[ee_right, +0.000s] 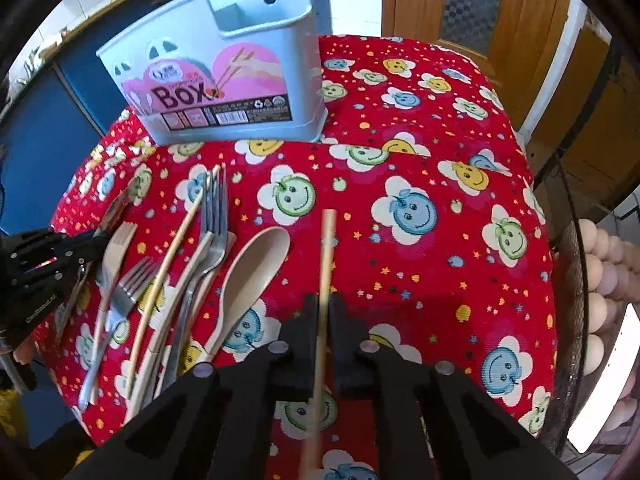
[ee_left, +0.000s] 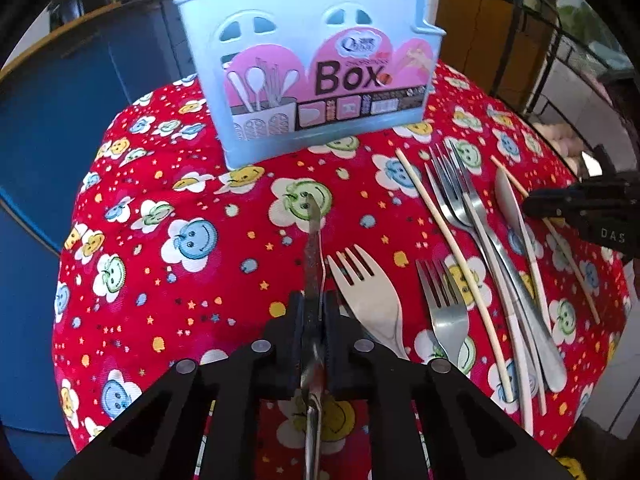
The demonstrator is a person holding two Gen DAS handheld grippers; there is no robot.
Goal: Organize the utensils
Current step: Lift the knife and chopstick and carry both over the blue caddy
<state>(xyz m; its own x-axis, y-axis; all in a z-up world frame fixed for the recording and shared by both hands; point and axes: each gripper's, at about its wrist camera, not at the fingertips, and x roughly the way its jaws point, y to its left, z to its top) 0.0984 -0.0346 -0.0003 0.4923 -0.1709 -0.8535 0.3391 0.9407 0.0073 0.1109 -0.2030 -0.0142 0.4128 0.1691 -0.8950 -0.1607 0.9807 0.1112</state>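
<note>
My left gripper is shut on a slim metal utensil seen edge-on, its tip pointing toward the light blue utensil box at the back of the red smiley tablecloth. My right gripper is shut on a wooden chopstick. Between the two lie a cream fork, steel forks, another chopstick and a cream spoon. The box stands upright, and the one compartment I see into is empty. Each gripper shows in the other's view: right gripper, left gripper.
A wire basket of eggs stands just off the table's right edge. A blue cabinet is behind and left of the table. A wooden door is at the back right. The cloth to the right of the utensils is bare.
</note>
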